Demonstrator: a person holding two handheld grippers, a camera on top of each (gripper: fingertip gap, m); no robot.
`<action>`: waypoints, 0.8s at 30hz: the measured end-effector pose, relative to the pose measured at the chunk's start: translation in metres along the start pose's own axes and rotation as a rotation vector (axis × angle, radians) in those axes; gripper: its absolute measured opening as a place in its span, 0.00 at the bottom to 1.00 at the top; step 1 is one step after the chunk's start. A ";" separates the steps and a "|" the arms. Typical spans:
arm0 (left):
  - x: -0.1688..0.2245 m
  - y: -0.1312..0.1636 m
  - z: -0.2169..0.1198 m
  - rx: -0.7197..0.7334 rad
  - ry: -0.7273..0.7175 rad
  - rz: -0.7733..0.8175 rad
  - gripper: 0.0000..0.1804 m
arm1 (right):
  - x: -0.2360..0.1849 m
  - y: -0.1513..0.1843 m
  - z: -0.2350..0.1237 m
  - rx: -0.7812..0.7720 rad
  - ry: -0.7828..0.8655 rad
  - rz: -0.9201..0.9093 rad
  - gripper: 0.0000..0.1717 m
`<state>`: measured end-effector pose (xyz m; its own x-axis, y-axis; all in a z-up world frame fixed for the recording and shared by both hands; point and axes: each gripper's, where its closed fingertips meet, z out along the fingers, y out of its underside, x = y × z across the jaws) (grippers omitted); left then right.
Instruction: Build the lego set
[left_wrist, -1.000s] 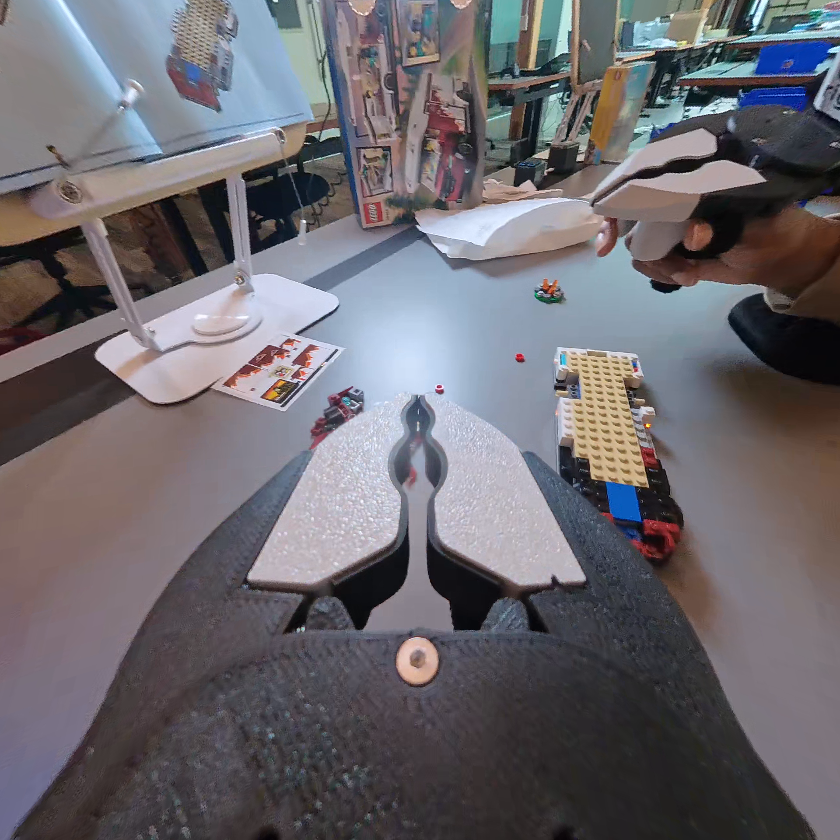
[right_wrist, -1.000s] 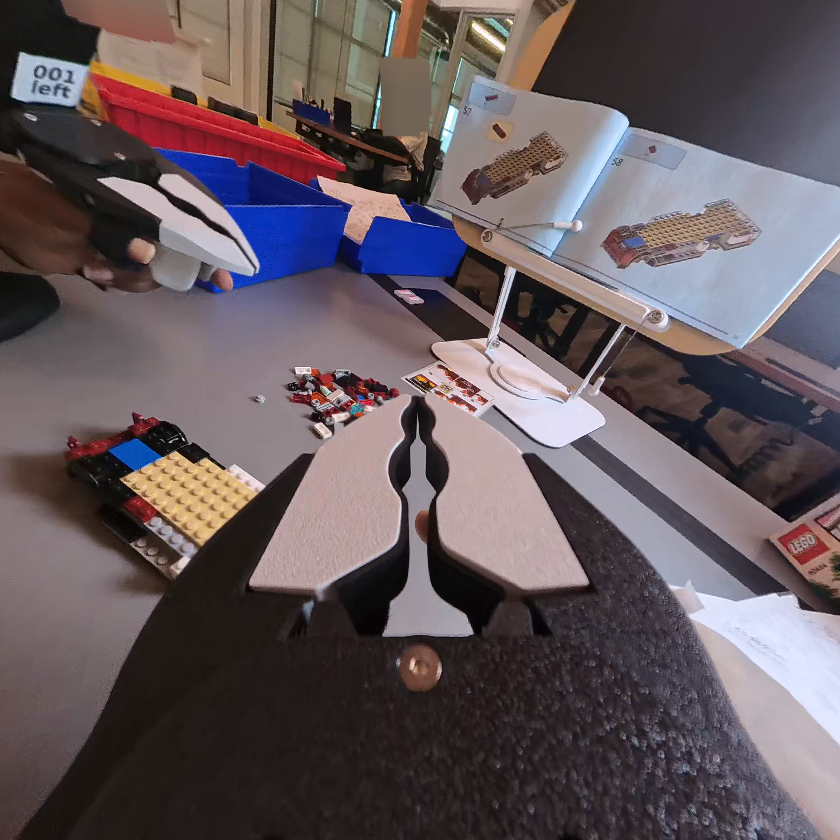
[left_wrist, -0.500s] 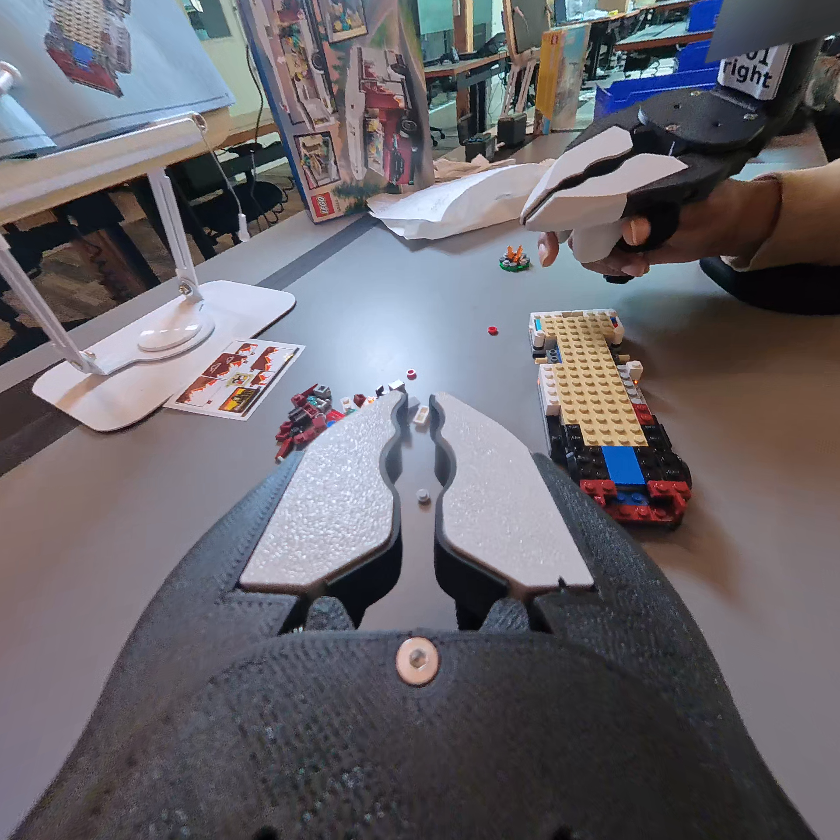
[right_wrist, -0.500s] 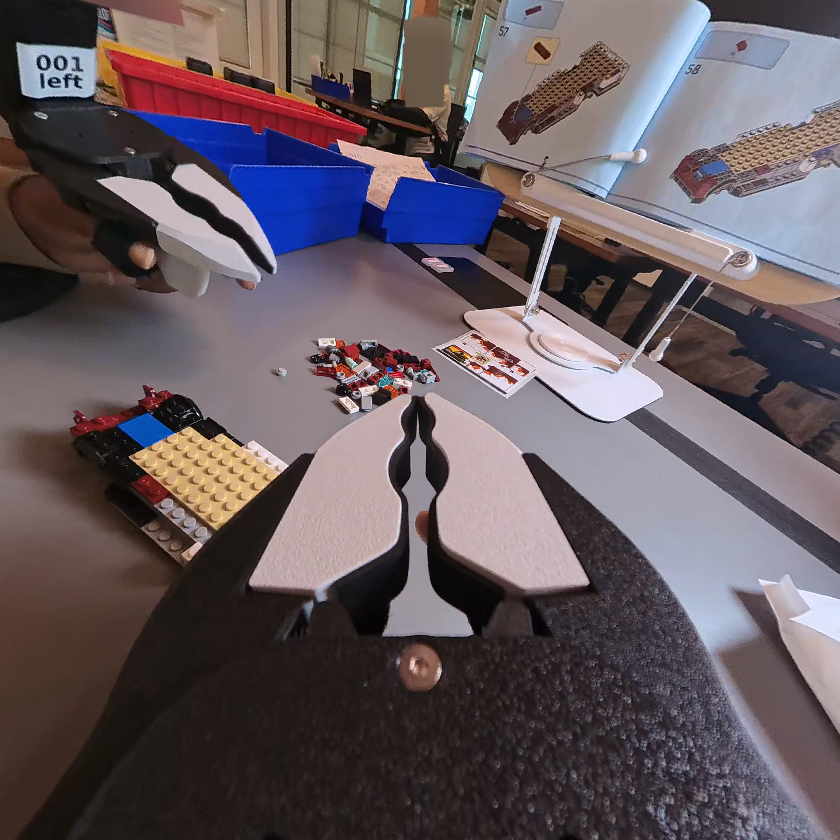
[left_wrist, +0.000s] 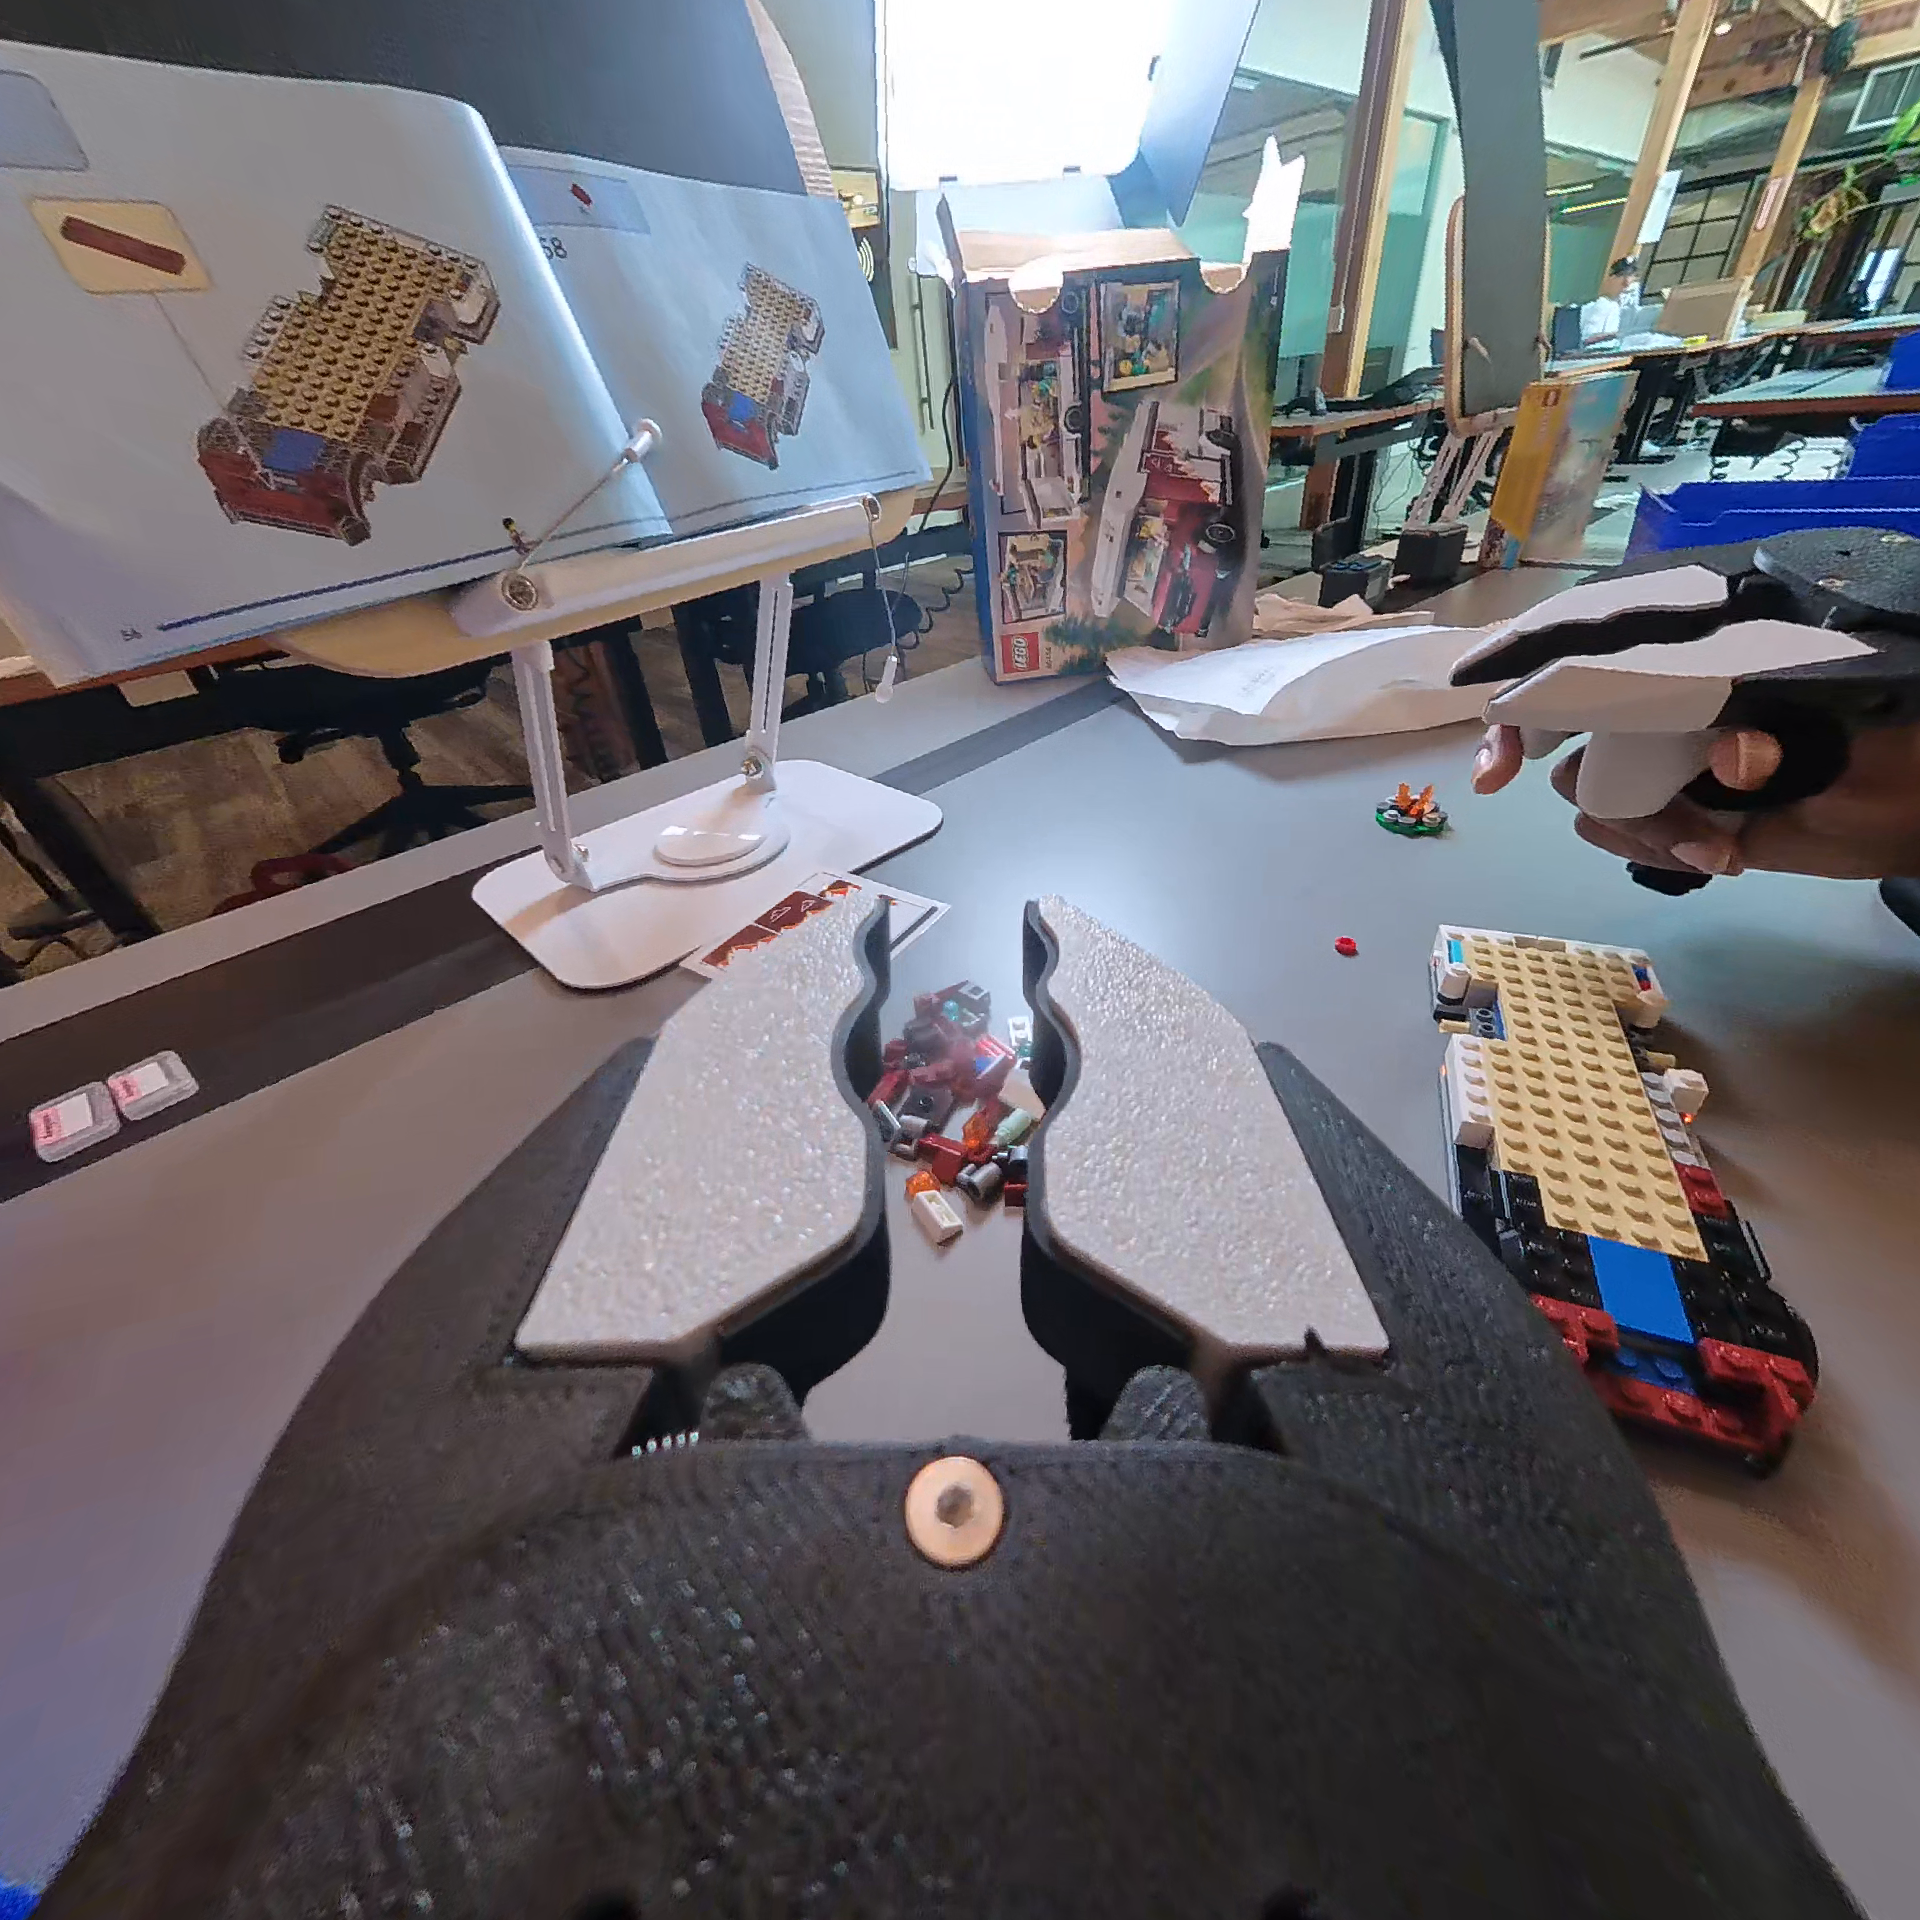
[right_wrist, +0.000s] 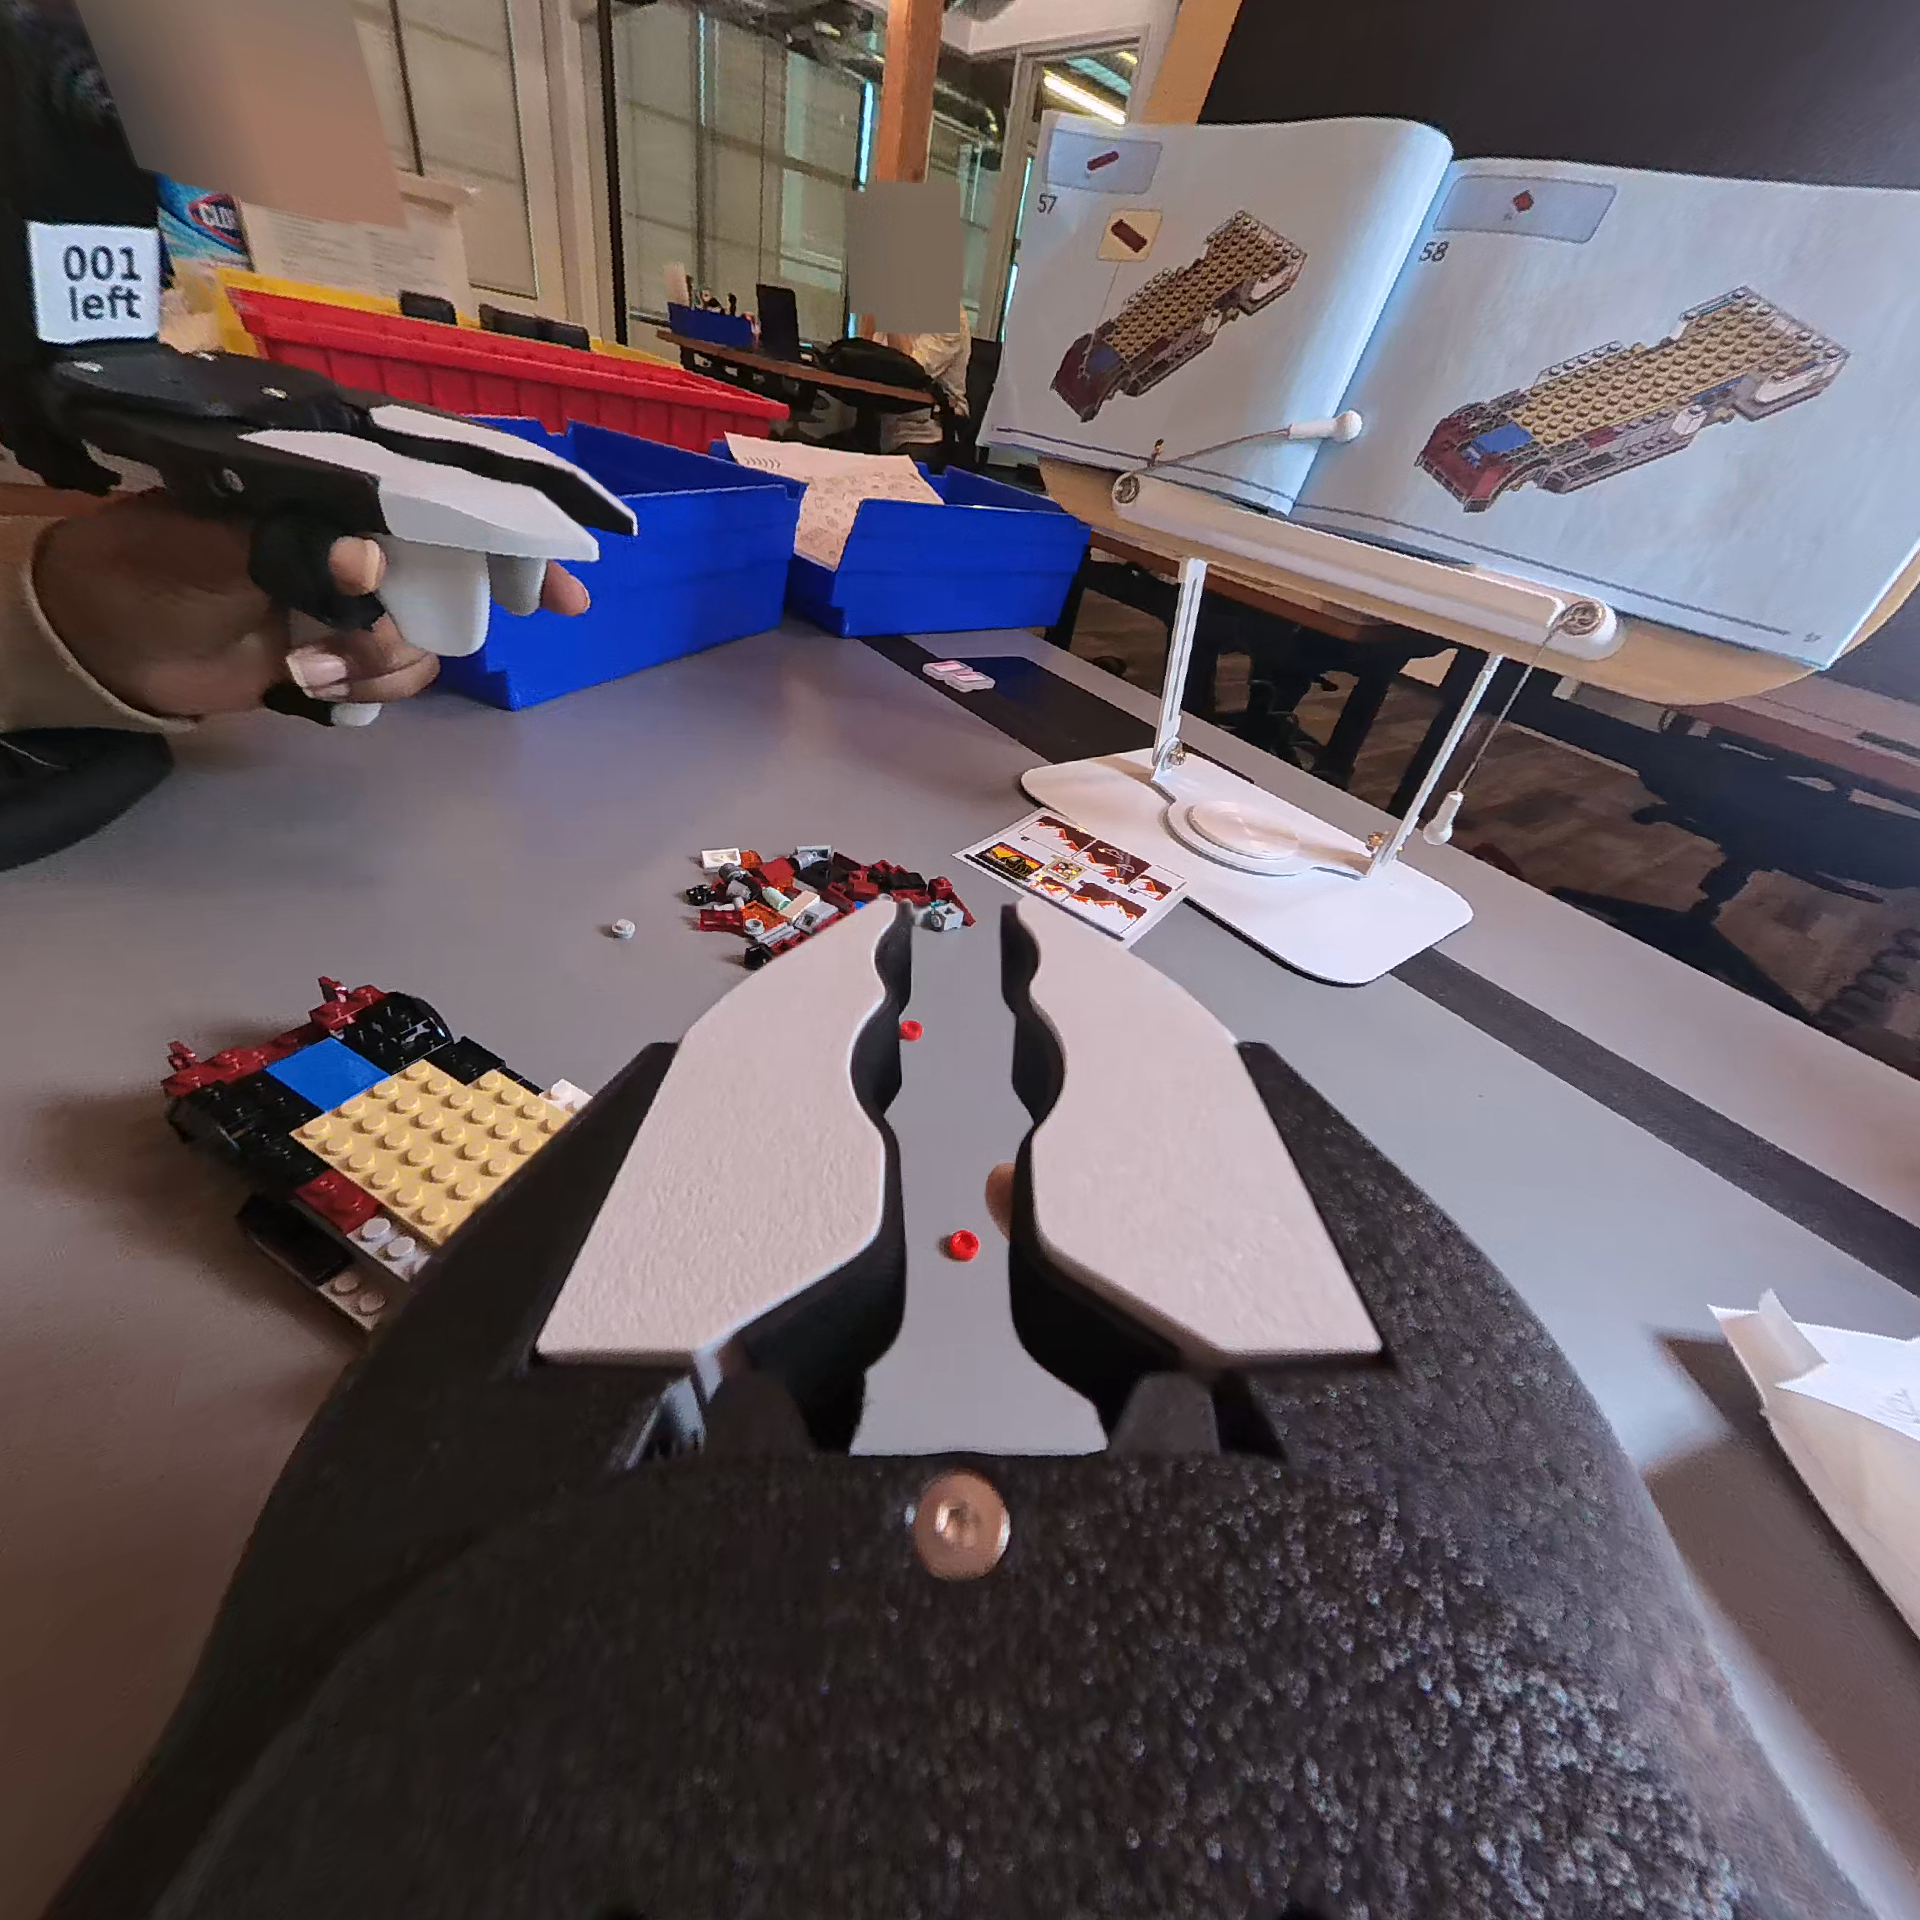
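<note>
Between the parted fingers of the left gripper (left_wrist: 956, 914), at the centre of the left wrist view, lies a heap of small bricks (left_wrist: 951, 1091), mostly dark red with grey, orange and white bits. The jaws stand apart with nothing in them, raised above the grey table (left_wrist: 1195, 883). At the right of that frame sits a half-built brick model (left_wrist: 1569, 1122) with a tan studded top, black sides and a blue plate.

Low in the centre of the right wrist view, the right gripper (right_wrist: 956, 914) is likewise parted and bare; two tiny red studs (right_wrist: 962, 1244) show on the table through its gap, and the heap (right_wrist: 821, 899) sits just past its left fingertip.

The risks, as I judge them: the pieces lie touching and overlapping, so fingers closing into the heap could pinch two at once or scatter the rest. The fingertips are broad beside such small parts, so one piece could pivot and pop out. A sticker sheet (right_wrist: 1070, 873) at the upper centre lies near the heap, beside the white book stand (right_wrist: 1309, 914), and could be dragged along.
</note>
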<state>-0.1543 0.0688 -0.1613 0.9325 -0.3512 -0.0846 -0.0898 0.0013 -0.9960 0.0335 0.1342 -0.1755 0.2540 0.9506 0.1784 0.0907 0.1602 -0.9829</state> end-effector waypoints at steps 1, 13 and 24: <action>0.000 0.000 0.000 0.002 -0.002 -0.001 0.14 | -0.001 -0.001 0.000 0.005 -0.011 0.000 0.10; 0.002 0.002 0.001 -0.014 0.011 0.007 0.14 | -0.019 0.006 0.003 -0.033 -0.094 -0.047 0.13; -0.001 0.007 0.003 -0.041 0.004 0.024 0.14 | -0.060 0.033 -0.001 -0.286 -0.354 -0.130 0.25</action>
<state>-0.1549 0.0716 -0.1687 0.9286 -0.3551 -0.1082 -0.1266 -0.0290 -0.9915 0.0217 0.0821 -0.2185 -0.1169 0.9676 0.2239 0.3738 0.2518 -0.8927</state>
